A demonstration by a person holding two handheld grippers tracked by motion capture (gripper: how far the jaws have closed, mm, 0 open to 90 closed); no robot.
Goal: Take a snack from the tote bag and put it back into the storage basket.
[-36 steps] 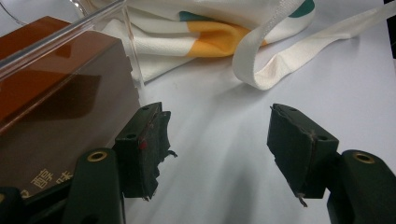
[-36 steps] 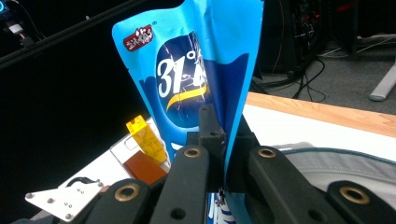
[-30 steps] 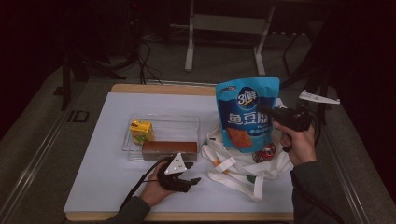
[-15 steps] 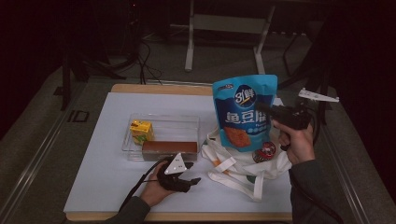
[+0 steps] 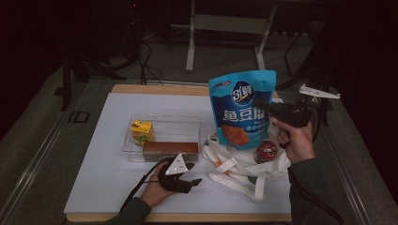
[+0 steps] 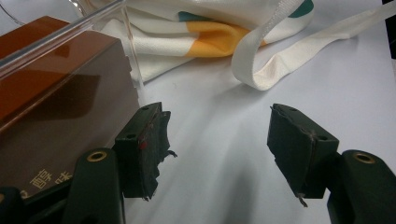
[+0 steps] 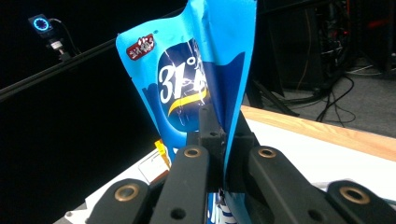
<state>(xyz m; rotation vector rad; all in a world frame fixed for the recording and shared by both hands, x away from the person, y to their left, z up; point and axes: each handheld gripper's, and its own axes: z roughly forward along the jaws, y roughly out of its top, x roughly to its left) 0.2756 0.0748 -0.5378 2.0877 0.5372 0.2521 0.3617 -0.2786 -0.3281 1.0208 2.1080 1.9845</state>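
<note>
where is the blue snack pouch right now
In the high view the blue snack pouch is held upright in the air by the right gripper, at the table's right side, above the white tote bag.

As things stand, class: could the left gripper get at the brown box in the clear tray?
Probably yes. The left gripper rests with open jaws right beside the brown box; only the clear tray wall stands between them.
</note>
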